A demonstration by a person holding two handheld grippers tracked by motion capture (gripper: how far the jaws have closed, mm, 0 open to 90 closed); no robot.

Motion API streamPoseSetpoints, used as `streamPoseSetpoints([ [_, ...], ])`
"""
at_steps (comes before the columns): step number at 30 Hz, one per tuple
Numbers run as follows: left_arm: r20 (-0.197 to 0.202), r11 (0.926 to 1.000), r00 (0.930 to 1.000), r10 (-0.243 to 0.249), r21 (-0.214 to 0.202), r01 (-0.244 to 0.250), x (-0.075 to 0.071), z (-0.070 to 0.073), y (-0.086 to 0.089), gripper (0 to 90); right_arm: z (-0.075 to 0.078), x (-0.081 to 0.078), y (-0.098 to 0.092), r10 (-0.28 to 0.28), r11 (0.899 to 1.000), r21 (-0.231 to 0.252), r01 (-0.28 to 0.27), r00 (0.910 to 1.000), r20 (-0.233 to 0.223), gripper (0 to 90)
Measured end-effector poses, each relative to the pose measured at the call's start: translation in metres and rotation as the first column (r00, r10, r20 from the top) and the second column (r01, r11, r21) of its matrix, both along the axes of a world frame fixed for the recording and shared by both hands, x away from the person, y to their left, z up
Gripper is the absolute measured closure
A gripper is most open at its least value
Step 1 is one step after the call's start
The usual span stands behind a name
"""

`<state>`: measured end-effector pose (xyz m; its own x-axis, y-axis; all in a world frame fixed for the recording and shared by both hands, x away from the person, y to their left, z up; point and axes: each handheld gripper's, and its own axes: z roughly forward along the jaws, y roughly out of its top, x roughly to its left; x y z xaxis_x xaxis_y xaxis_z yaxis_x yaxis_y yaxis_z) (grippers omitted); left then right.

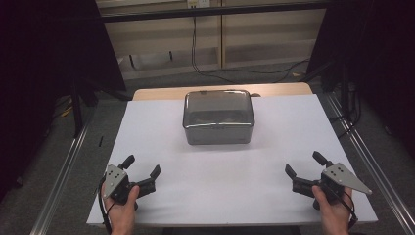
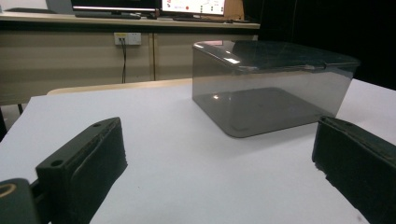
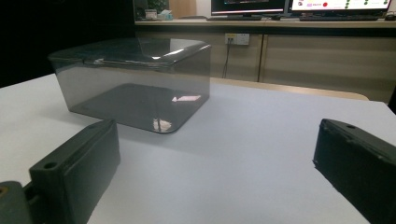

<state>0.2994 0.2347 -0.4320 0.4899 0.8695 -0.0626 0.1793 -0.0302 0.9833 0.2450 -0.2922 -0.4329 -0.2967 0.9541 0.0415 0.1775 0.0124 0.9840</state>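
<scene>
A white tabletop (image 1: 230, 166) is stretching out in front of the person, its surface looking like a plain matte sheet that is covering nearly the whole top. Along the far edge a strip of pale wood (image 1: 161, 92) is peeking out from under the white. Toward the far middle a smoky, see-through box (image 1: 218, 117) with rounded corners and a closed lid is sitting flat on the white surface. From the left gripper view the box (image 2: 273, 86) is throwing a soft shadow onto the sheet beside it. The two claws are resting at the near corners, well apart from the box.
</scene>
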Motion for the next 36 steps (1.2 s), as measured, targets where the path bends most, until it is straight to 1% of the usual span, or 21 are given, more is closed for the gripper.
streamPoseSetpoints([
  [1, -0.004, 1.0, 1.0, -0.001, -0.003, 0.001, 0.0, 0.0, 0.0, 2.5, 0.0, 0.0, 0.0, -0.003, 1.0, -0.008, 0.003, 1.0, 0.004, 0.0],
  [5, -0.006, 1.0, 1.0, -0.002, -0.006, 0.002, 0.0, 0.0, -0.001, 2.6, 0.0, 0.0, 0.0, 0.004, 1.0, -0.009, -0.004, 1.0, 0.004, 0.0],
  [7, -0.007, 1.0, 1.0, 0.001, 0.002, -0.001, 0.0, 0.001, -0.002, 2.6, 0.0, 0.0, 0.0, 0.008, 1.0, -0.007, -0.008, 1.0, 0.005, 0.1],
  [9, -0.014, 0.9998, 0.9999, 0.005, -0.017, -0.005, 0.001, 0.001, -0.002, 2.6, 0.0, 0.0, 0.0, 0.015, 1.0, -0.003, -0.015, 0.9999, 0.004, 0.6],
  [12, -0.019, 0.9999, 0.9998, 0.001, -0.017, -0.002, 0.0, 0.001, -0.002, 2.6, 0.0, 0.001, 0.001, 0.025, 1.0, 0.0, -0.025, 0.9997, 0.0, 0.6],
  [16, -0.018, 0.9998, 0.9998, 0.0, -0.022, -0.001, 0.0, 0.001, -0.004, 2.6, 0.0, 0.002, 0.005, 0.051, 0.999, -0.011, -0.051, 0.9987, 0.0, 0.6],
  [17, -0.014, 0.9999, 0.9999, -0.005, -0.012, 0.005, 0.0, 0.001, -0.004, 2.6, 0.001, 0.002, 0.006, 0.058, 0.998, -0.011, -0.058, 0.9983, -0.002, 0.6],
  [18, -0.017, 0.9998, 0.9998, -0.01, -0.015, 0.01, 0.0, 0.001, -0.005, 2.6, 0.001, 0.003, 0.007, 0.065, 0.998, -0.019, -0.065, 0.9979, 0.001, 0.5],
  [19, -0.017, 0.9998, 0.9998, -0.009, -0.018, 0.009, 0.0, 0.001, -0.006, 2.6, 0.001, 0.003, 0.008, 0.071, 0.997, -0.014, -0.071, 0.9975, 0.0, 0.6],
  [21, -0.023, 0.9998, 0.9997, -0.012, -0.016, 0.011, 0.0, 0.001, -0.005, 2.6, 0.002, 0.003, 0.011, 0.091, 0.996, -0.001, -0.091, 0.9958, -0.006, 0.5],
  [23, -0.021, 0.9998, 0.9997, -0.009, -0.018, 0.009, -0.001, 0.0, -0.004, 2.6, 0.003, 0.004, 0.014, 0.1, 0.995, -0.027, -0.1, 0.995, 0.001, 0.5],
  [25, -0.021, 0.9998, 0.9998, -0.006, -0.02, 0.006, -0.001, 0.0, -0.004, 2.6, 0.004, 0.005, 0.018, 0.115, 0.993, -0.023, -0.115, 0.9934, -0.001, 0.7],
  [26, -0.029, 0.9999, 0.9996, -0.003, -0.014, 0.003, -0.001, 0.0, -0.003, 2.6, 0.005, 0.005, 0.02, 0.131, 0.991, -0.018, -0.131, 0.9914, -0.01, 0.7],
  [27, -0.035, 0.9998, 0.9994, -0.003, -0.02, 0.002, -0.001, 0.0, -0.002, 2.8, 0.006, 0.005, 0.023, 0.151, 0.988, -0.019, -0.151, 0.9884, -0.016, 1.0],
  [28, -0.038, 0.9996, 0.9993, -0.001, -0.027, 0.0, -0.001, 0.0, -0.002, 3.1, 0.006, 0.006, 0.026, 0.156, 0.987, -0.026, -0.157, 0.9875, -0.021, 0.9],
  [31, -0.033, 0.9991, 0.9994, 0.003, -0.042, -0.004, -0.001, 0.0, -0.001, 3.1, 0.005, 0.009, 0.035, 0.189, 0.981, -0.033, -0.19, 0.9815, -0.032, 0.7],
  [33, -0.033, 0.9991, 0.9995, 0.005, -0.043, -0.006, -0.002, 0.0, -0.001, 3.1, 0.004, 0.012, 0.039, 0.192, 0.981, -0.025, -0.193, 0.9806, -0.038, 0.6],
  [35, -0.037, 0.9988, 0.9993, -0.007, -0.049, 0.005, -0.002, 0.0, -0.002, 4.0, 0.004, 0.016, 0.042, 0.199, 0.98, -0.019, -0.2, 0.9794, -0.036, 0.6],
  [36, -0.039, 0.9991, 0.9992, -0.011, -0.041, 0.009, -0.003, 0.0, -0.002, 4.2, 0.005, 0.018, 0.044, 0.199, 0.98, -0.012, -0.199, 0.9794, -0.035, 0.6],
])
